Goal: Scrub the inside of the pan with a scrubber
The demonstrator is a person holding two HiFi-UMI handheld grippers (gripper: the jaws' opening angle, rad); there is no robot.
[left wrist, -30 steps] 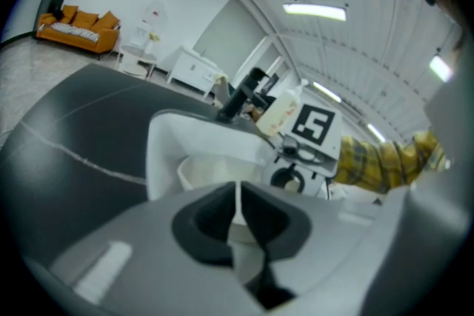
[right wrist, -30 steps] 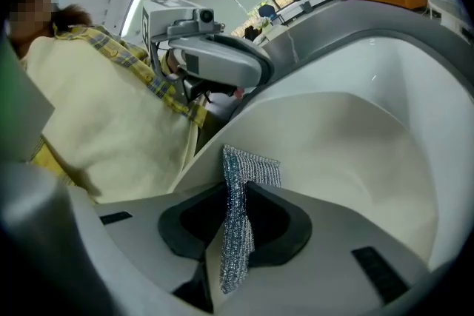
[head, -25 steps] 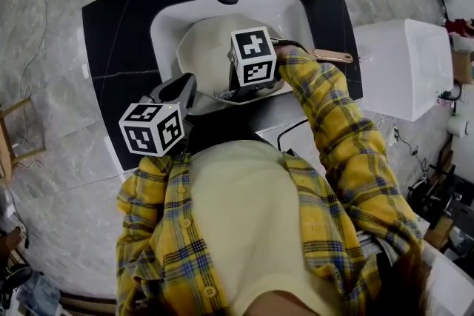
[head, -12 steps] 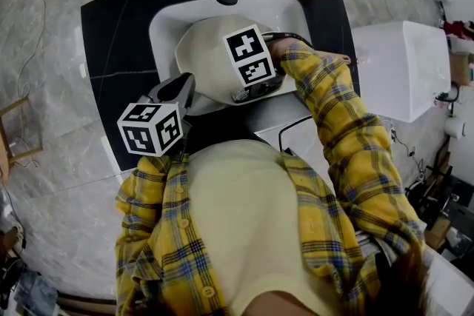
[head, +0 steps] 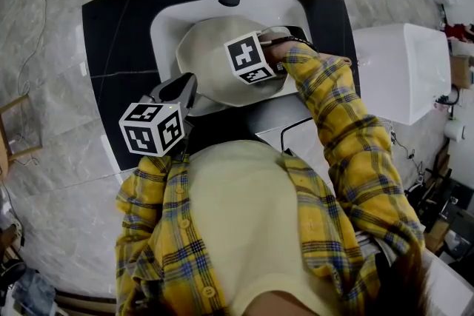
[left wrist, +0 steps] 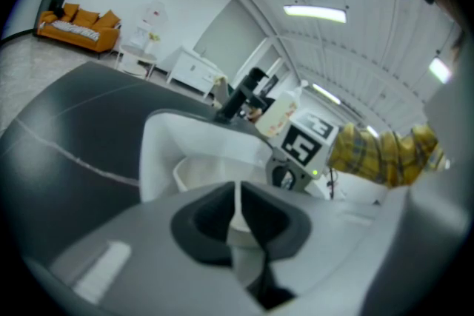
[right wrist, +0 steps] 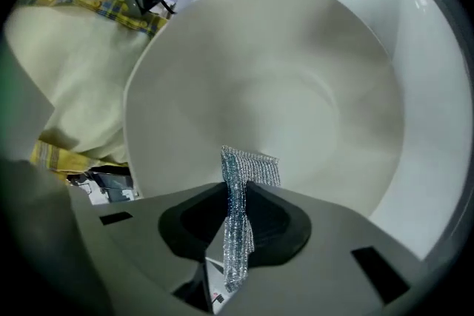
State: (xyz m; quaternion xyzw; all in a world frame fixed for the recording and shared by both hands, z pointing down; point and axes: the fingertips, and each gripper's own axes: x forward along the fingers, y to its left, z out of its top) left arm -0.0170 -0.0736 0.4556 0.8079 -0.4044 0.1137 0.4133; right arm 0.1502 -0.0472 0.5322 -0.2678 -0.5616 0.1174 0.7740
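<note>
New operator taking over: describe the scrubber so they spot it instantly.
Find the white sink in the black counter; a cream pan lies in it. Over the pan, the right gripper holds the scrubber in its jaws: a thin strip of silver mesh, the only glittery woven thing there.

Cream pan (head: pixel 204 55), silver mesh scrubber (right wrist: pixel 237 211), white sink (head: pixel 167 26), black counter (head: pixel 111 41), yellow plaid sleeve (head: pixel 348 137)

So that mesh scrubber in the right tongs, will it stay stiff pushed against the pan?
Probably not: the scrubber is thin mesh, bent over above the right tongs, so it should fold flat against the pan. It looks light; its rough weave probably grips.
</note>
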